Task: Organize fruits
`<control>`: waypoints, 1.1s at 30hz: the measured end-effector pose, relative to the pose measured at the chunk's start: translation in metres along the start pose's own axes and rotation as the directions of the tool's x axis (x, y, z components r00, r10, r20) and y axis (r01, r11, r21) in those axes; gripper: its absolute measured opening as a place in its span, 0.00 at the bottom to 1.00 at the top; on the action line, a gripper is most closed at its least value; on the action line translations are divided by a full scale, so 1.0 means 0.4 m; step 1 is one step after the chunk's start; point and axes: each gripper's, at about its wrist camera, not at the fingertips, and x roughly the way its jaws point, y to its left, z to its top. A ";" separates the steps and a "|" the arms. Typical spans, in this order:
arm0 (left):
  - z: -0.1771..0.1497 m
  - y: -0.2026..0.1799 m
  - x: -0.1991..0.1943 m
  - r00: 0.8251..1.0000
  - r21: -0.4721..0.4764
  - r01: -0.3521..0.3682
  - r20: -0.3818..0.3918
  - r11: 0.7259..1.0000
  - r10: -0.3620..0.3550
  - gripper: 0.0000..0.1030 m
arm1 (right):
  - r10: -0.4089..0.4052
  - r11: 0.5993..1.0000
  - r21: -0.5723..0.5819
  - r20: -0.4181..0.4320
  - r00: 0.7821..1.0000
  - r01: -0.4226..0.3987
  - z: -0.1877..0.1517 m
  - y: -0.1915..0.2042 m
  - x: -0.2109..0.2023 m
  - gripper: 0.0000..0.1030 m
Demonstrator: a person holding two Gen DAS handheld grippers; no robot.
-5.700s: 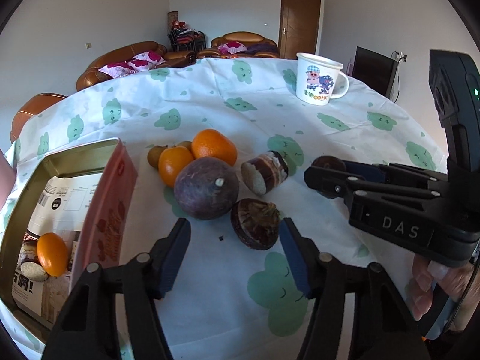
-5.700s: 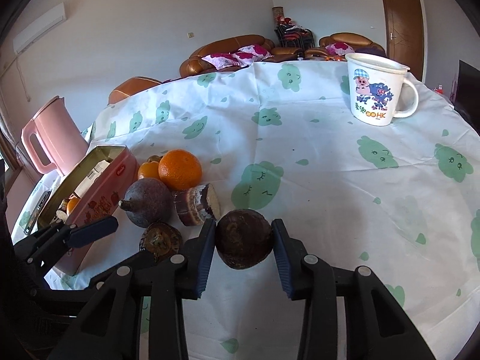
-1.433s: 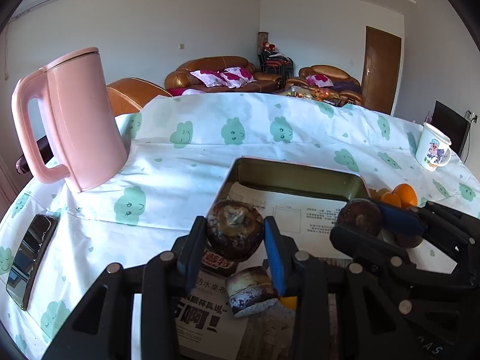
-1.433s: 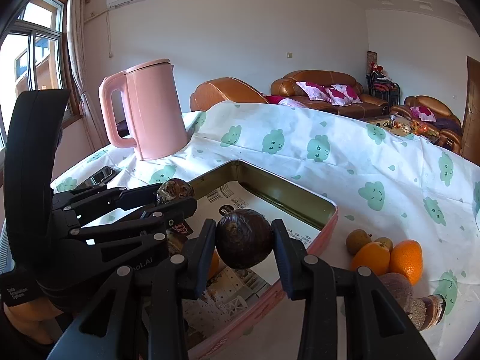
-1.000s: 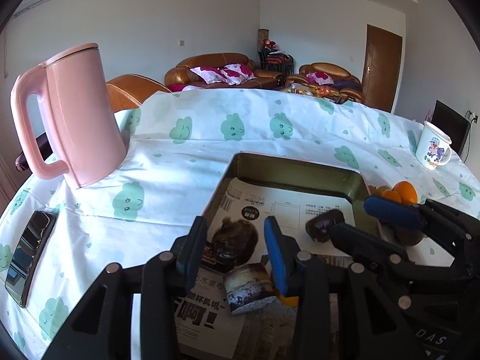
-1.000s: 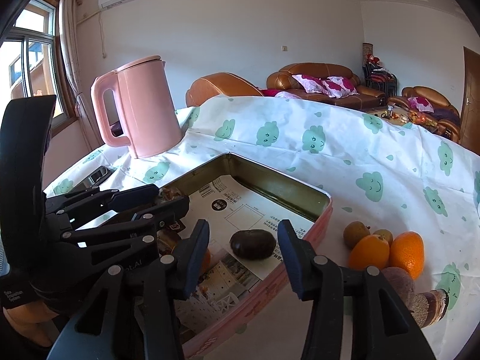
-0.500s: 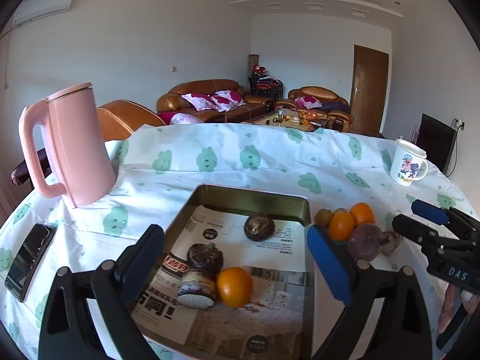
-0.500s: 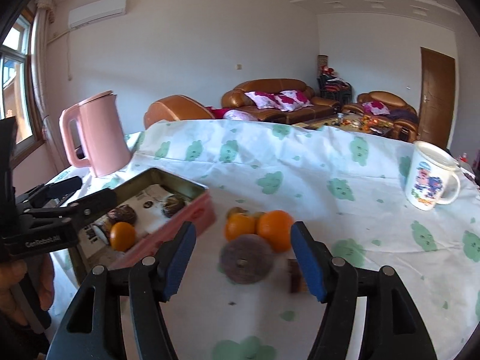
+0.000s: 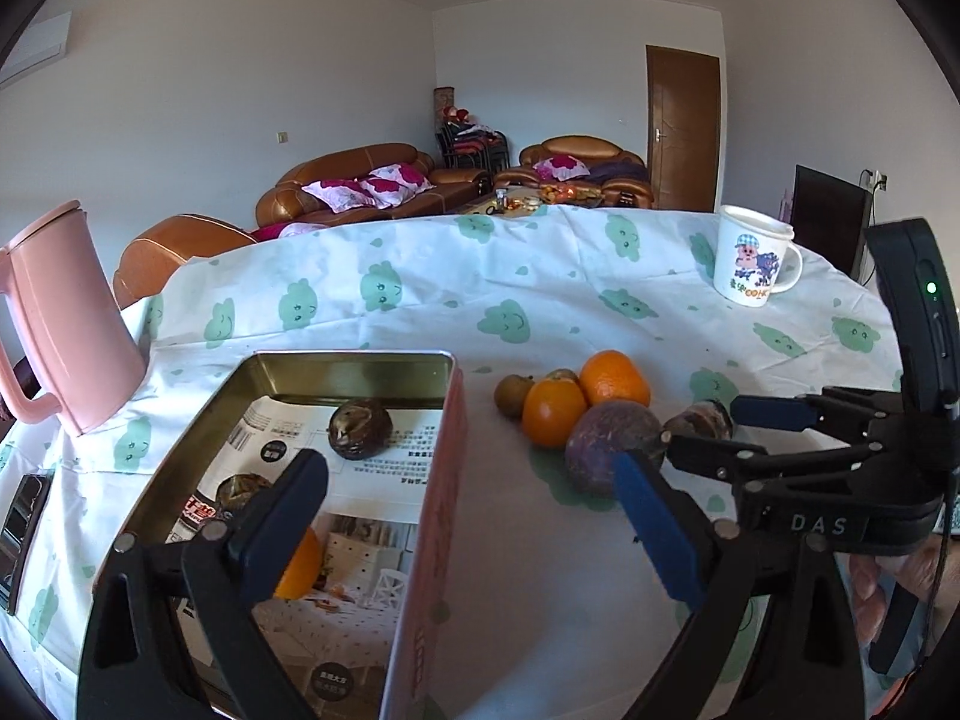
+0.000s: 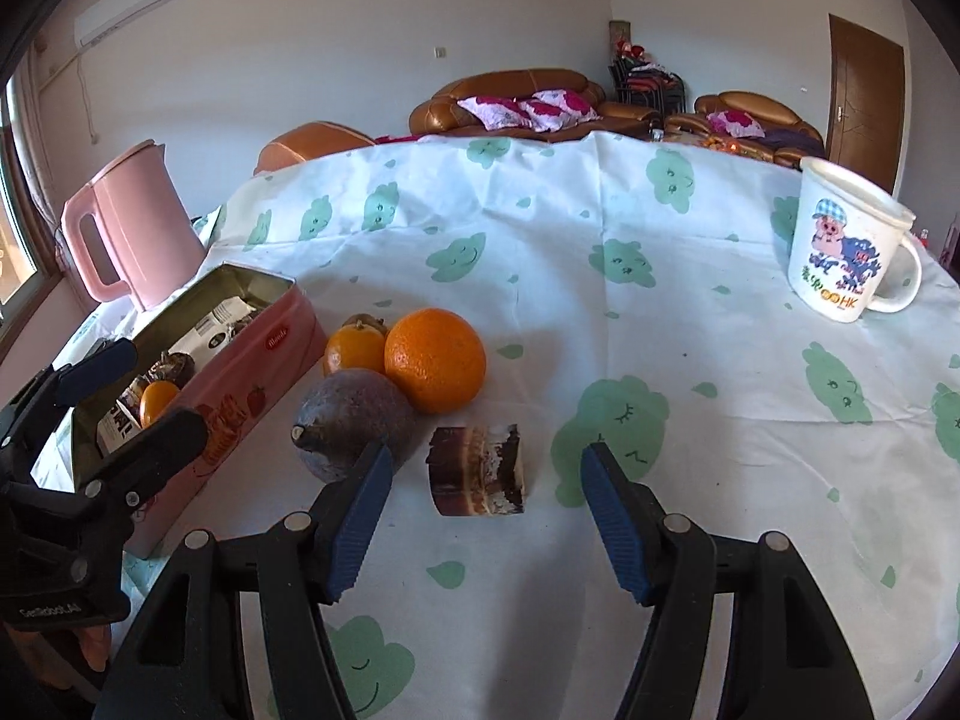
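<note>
A pink tin box (image 9: 427,516) (image 10: 264,354) holds a dark passion fruit (image 9: 360,427), another dark fruit (image 9: 240,492) and a small orange (image 9: 298,564). On the cloth beside it lie a big orange (image 10: 435,360), a smaller orange (image 10: 354,349), a small brown fruit (image 9: 513,395), a large purple fruit (image 10: 354,420) and a brown-and-white cut piece (image 10: 477,471). My left gripper (image 9: 471,531) is open and empty above the box's right wall. My right gripper (image 10: 486,516) is open and empty, just in front of the cut piece.
A pink kettle (image 9: 57,324) stands left of the box. A white cartoon mug (image 10: 846,243) stands at the far right. A phone (image 9: 21,516) lies at the table's left edge. The round table has a white cloth (image 10: 600,276) with green clouds. Sofas stand behind.
Both grippers have pulled away from the box and swung right toward the loose fruit. The right gripper has dropped low and close to the cut piece.
</note>
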 end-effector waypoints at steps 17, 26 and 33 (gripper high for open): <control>0.009 -0.118 0.064 0.990 0.055 0.118 -0.090 0.992 -0.113 0.71 | -0.017 0.986 0.166 0.095 0.995 0.001 -0.009 -0.078 -0.054 0.32; 0.012 -0.139 0.143 0.961 0.021 0.175 -0.220 0.984 -0.166 0.51 | -0.053 0.991 0.131 0.109 0.993 0.039 -0.004 -0.061 -0.060 0.32; 0.015 -0.116 0.114 0.970 -0.014 0.181 -0.160 0.983 -0.181 0.51 | -0.034 0.993 0.118 0.164 0.986 0.015 -0.008 -0.055 -0.082 0.32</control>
